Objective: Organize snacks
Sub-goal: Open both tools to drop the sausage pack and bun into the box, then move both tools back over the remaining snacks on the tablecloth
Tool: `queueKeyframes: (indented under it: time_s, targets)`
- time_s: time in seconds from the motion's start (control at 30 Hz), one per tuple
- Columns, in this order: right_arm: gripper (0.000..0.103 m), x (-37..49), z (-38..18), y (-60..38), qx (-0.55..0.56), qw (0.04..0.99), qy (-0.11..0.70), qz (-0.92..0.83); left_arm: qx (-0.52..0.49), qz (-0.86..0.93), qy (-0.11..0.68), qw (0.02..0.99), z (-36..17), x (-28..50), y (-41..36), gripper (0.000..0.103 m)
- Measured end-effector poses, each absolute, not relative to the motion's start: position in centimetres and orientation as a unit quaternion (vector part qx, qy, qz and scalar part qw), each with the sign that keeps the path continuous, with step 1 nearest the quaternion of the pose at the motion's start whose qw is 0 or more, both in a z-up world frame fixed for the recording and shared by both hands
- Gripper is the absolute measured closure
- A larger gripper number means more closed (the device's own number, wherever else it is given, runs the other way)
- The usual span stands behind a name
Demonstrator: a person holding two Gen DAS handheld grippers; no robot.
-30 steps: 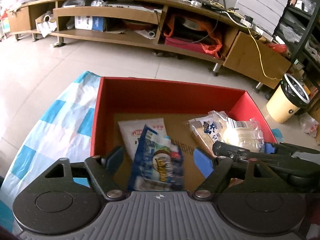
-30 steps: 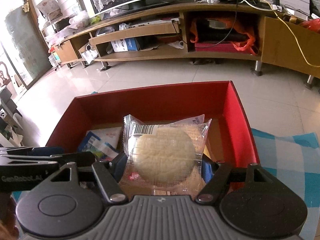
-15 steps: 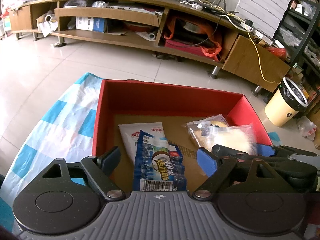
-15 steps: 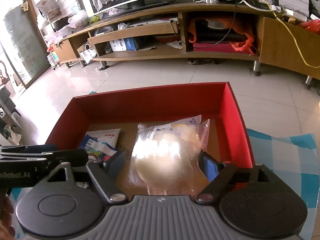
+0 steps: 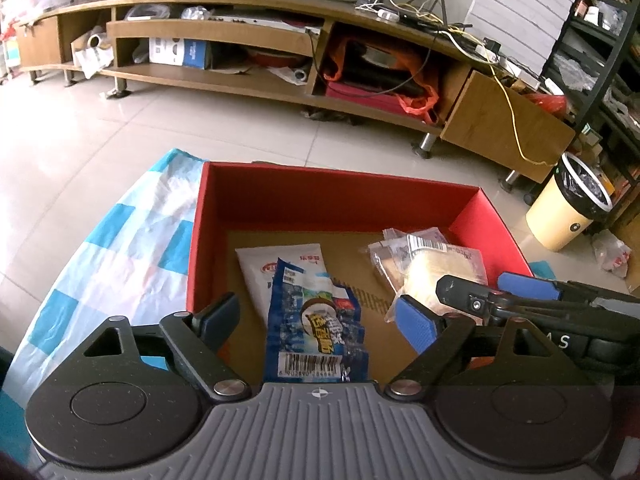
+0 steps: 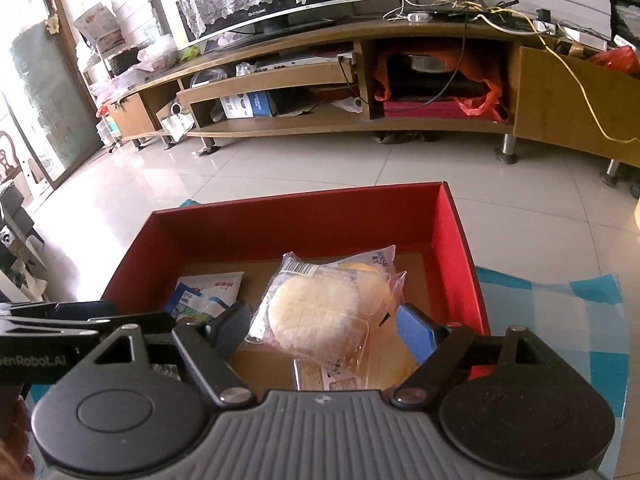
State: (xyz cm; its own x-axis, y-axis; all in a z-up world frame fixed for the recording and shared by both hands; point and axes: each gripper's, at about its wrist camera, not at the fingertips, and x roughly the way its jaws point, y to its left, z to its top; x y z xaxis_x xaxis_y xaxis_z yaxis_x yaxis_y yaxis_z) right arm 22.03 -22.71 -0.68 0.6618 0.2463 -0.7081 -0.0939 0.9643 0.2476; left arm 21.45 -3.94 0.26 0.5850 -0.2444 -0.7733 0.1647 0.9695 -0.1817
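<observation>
Left wrist: both hand-held grippers (image 5: 318, 320) (image 6: 322, 326) gape empty over red box (image 5: 340, 200); bare cardboard mid-floor.

Left tongs (image 5: 320, 318): grey ribbed housing marked with a small crosshair, two black round discs, black linkage arms with silver pivot screws, one dark pad and one blue pad. Right tongs (image 6: 322, 322): identical build; the other unit alongside carries white "GenRobot.AI" lettering on black.
</observation>
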Motion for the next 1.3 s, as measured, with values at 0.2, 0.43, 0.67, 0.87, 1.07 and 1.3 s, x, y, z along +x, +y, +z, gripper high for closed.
queueKeyframes:
  time_s: [0.2, 0.43, 0.67, 0.87, 1.07, 1.3]
  targets:
    - [0.023, 21.4, -0.5, -22.7, 0.087, 0.907, 0.400, 0.096, -0.041, -0.112, 0.443, 0.889, 0.2, 20.8, -4.1, 0.013]
    - [0.023, 21.0, -0.4, -23.0, 0.081, 0.908, 0.401, 0.093, -0.044, -0.103, 0.445, 0.889, 0.4, 20.3, -3.7, 0.013]
    - [0.023, 19.7, -0.4, -22.6, 0.066, 0.908, 0.402, 0.101, -0.031, -0.103, 0.435, 0.894, 1.1, 19.3, -4.0, 0.010]
    - [0.023, 18.6, -0.5, -22.6, 0.055, 0.906, 0.407, 0.104, -0.034, -0.103, 0.433, 0.895, 1.3, 18.3, -3.7, 0.010]
    - [0.023, 16.8, 0.1, -22.3, 0.045, 0.908, 0.401, 0.113, -0.034, -0.099, 0.435, 0.894, 1.4, 17.0, -3.4, 0.010]
    - [0.023, 14.0, 1.2, -22.0, 0.040, 0.912, 0.388, 0.125, -0.035, -0.101, 0.437, 0.893, 1.6, 14.9, -2.6, 0.009]
